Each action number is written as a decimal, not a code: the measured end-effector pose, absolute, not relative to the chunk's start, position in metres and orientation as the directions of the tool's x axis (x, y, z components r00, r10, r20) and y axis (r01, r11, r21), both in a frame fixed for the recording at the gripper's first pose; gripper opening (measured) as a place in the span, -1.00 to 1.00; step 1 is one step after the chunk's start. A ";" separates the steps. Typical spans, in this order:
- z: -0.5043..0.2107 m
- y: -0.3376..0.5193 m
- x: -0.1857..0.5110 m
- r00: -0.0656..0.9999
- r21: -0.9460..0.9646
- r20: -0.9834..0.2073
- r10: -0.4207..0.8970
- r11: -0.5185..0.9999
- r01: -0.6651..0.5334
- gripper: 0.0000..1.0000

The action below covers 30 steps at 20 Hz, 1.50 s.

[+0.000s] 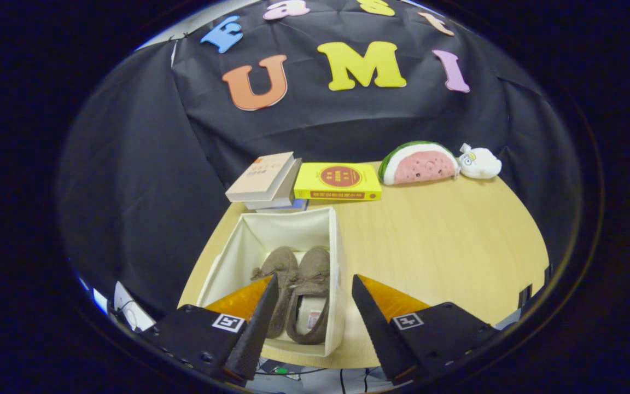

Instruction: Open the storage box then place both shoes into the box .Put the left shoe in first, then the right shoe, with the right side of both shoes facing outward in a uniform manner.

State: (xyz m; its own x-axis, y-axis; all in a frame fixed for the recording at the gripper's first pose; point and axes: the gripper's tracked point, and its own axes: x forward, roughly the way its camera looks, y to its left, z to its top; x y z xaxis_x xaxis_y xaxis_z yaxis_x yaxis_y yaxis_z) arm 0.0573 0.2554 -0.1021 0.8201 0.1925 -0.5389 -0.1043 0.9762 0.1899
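Gripper (315,284) wide open, holding nothing, up above the near end of the storage box (225,262). Fingers apart, one over the near left part of the box, the other over the table (446,241) just to the right of the box wall.

Storage box open on top, soft and cream white, sitting on the near left part of the round wooden table. Two brown fuzzy shoes inside, side by side and touching, toes pointing away toward the far wall of the box. Left shoe (281,268) partly hidden behind the left finger. Right shoe (310,284) seen between the fingers, with its pale inside and a small tag showing at the heel end. Hard to tell which shoe goes on which foot.

Past the box, at the far side of the table, a small stack of books (264,180) with a tan cover on top. Right next to the stack, a yellow book (338,181) lying flat. Further right, a watermelon slice plush (419,163), and touching it, a small white plush toy (480,162). Rest of the table top bare wood
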 end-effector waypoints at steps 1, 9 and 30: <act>-0.095 0.250 0.053 0.840 0.189 -0.508 0.193 0.976 -0.110 0.79; -0.051 0.209 0.000 0.962 0.141 -0.203 0.180 0.978 -0.153 0.92; -0.013 0.066 -0.122 0.991 0.006 0.135 -0.014 1.000 0.013 0.91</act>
State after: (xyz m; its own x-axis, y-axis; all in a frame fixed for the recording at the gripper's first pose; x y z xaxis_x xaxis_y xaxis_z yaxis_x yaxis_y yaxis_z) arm -0.1221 0.0662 -0.0130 0.9907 -0.0137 0.1351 0.0130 0.9999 0.0064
